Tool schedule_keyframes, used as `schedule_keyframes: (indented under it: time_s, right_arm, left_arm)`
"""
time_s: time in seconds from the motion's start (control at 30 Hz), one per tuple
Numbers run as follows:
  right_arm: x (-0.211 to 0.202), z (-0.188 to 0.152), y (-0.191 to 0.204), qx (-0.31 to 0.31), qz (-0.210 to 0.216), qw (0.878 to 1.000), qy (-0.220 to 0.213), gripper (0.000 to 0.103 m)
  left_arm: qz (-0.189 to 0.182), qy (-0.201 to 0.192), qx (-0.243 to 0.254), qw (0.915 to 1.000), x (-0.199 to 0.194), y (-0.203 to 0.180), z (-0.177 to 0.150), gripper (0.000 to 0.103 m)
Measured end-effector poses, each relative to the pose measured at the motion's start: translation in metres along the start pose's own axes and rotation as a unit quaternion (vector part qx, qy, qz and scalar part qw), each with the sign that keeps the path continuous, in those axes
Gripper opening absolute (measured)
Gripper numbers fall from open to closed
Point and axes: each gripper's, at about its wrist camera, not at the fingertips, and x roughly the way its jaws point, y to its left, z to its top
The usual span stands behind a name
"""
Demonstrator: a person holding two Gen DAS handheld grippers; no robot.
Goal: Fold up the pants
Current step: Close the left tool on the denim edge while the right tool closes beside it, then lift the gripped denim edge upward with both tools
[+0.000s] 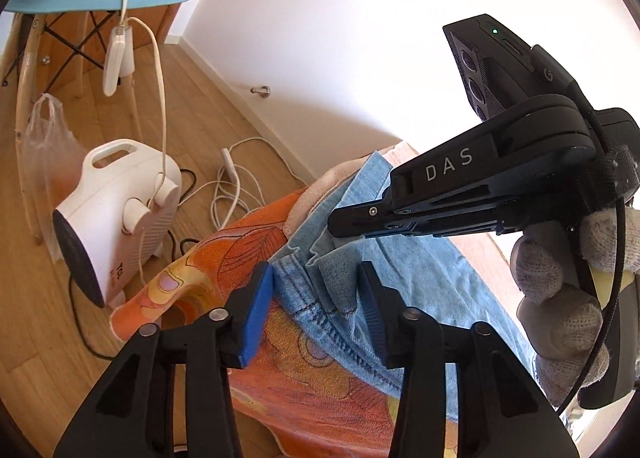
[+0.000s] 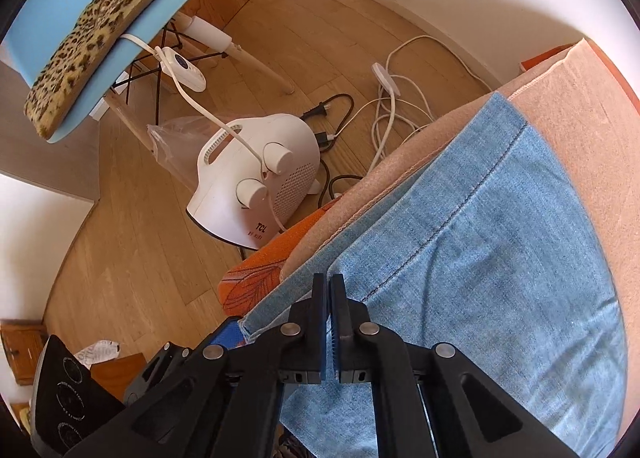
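Nearest the lens, left gripper (image 1: 316, 310), fingers (image 1: 256, 314) set narrowly apart, with the seamed edge of the light blue pants (image 1: 400, 290) lying between the blue pads; contact with the cloth cannot be told for sure. Just beyond, right gripper (image 1: 340, 224), reaching in from the right side and held by a hand in a grey knit glove (image 1: 560, 298), tip down at a raised fold of the denim. In the right wrist view, right gripper (image 2: 330, 290) with fingers (image 2: 318, 298) pressed together; whether cloth is pinched there cannot be seen. Pants (image 2: 480, 258) spread flat over a beige cloth (image 2: 580, 106) and an orange patterned cover (image 1: 208, 262), near its edge. On the wooden floor (image 2: 132, 242) beside, a white fan heater (image 2: 256, 194), white cables (image 2: 396, 110) and a blue chair (image 2: 120, 18) carrying a leopard cushion (image 2: 100, 26).
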Motion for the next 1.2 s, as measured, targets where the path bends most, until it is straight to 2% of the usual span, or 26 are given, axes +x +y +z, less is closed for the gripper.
schedule_keyframes:
  time_s: [0.03, 0.07, 0.13, 0.27, 0.43, 0.5, 0.53, 0.63, 0.67, 0.7, 0.77, 0.9, 1.03, 1.07, 1.1, 1.13, 1.17, 1.2]
  right_arm:
    - [-0.001, 0.001, 0.001, -0.003, -0.004, 1.0, -0.001, 0.006]
    - [-0.002, 0.002, 0.002, -0.009, -0.017, 1.0, 0.0, 0.016]
    - [-0.004, 0.004, 0.008, -0.025, -0.032, 0.999, -0.003, 0.043]
    - [0.0, 0.013, 0.012, -0.028, -0.044, 0.999, 0.014, 0.042]
    - [0.015, 0.017, 0.02, -0.041, -0.062, 0.996, 0.038, 0.043]
    - [0.015, 0.014, 0.023, -0.052, -0.08, 0.995, 0.03, 0.035]
    - [0.014, 0.013, 0.023, -0.054, -0.084, 0.995, 0.028, 0.025]
    - [0.01, 0.012, 0.016, -0.046, -0.062, 0.997, 0.022, 0.008]
    - [0.009, 0.011, 0.013, -0.038, -0.052, 0.998, 0.021, 0.006]
    - [0.008, 0.011, 0.009, -0.03, -0.043, 0.998, 0.019, 0.005]
    - [0.006, 0.01, 0.006, -0.023, -0.037, 0.999, 0.014, 0.002]
    - [0.002, 0.008, 0.004, -0.016, -0.03, 0.999, 0.005, 0.002]
    - [-0.001, 0.008, 0.002, -0.01, -0.021, 1.0, 0.002, 0.002]
    - [-0.002, 0.008, 0.0, -0.007, -0.017, 1.0, 0.002, 0.002]
    - [-0.003, 0.008, -0.001, -0.004, -0.013, 1.0, 0.002, 0.002]
    - [-0.004, 0.008, -0.002, -0.004, -0.009, 1.0, 0.002, 0.002]
    - [-0.005, 0.007, -0.003, -0.004, -0.005, 1.0, 0.002, 0.003]
    - [-0.006, 0.007, -0.004, -0.007, -0.004, 1.0, 0.002, 0.003]
  left_arm:
    - [-0.002, -0.004, 0.002, 1.0, -0.001, -0.001, -0.001, 0.028]
    - [-0.004, -0.009, 0.004, 0.9999, -0.003, -0.002, -0.002, 0.025]
    - [-0.007, -0.017, 0.014, 0.9997, -0.006, -0.006, -0.003, 0.022]
    - [-0.015, -0.029, 0.03, 0.999, -0.009, -0.019, -0.006, 0.015]
    - [-0.013, -0.03, 0.07, 0.997, -0.006, -0.036, -0.01, 0.013]
    - [-0.007, -0.032, 0.08, 0.9963, -0.006, -0.039, -0.012, 0.013]
    - [-0.004, -0.034, 0.082, 0.9961, -0.007, -0.04, -0.012, 0.013]
    - [0.013, -0.044, 0.079, 0.9958, -0.013, -0.038, -0.013, 0.014]
    - [0.021, -0.048, 0.078, 0.9956, -0.015, -0.037, -0.013, 0.019]
    - [0.034, -0.049, 0.076, 0.9954, -0.016, -0.036, -0.013, 0.036]
    - [0.049, -0.049, 0.063, 0.9956, -0.016, -0.032, -0.015, 0.053]
    - [0.039, -0.024, 0.052, 0.9976, -0.005, -0.026, -0.015, 0.053]
    - [0.023, -0.025, 0.061, 0.9975, 0.0, -0.03, -0.01, 0.053]
    - [0.024, -0.026, 0.066, 0.9972, 0.001, -0.033, -0.01, 0.047]
    - [0.02, -0.024, 0.068, 0.9972, 0.002, -0.035, -0.009, 0.03]
    - [0.016, -0.021, 0.071, 0.9971, 0.002, -0.037, -0.009, 0.023]
    - [0.015, -0.024, 0.076, 0.9967, 0.002, -0.039, -0.009, 0.016]
    - [0.009, -0.028, 0.081, 0.9963, 0.001, -0.04, -0.008, 0.015]
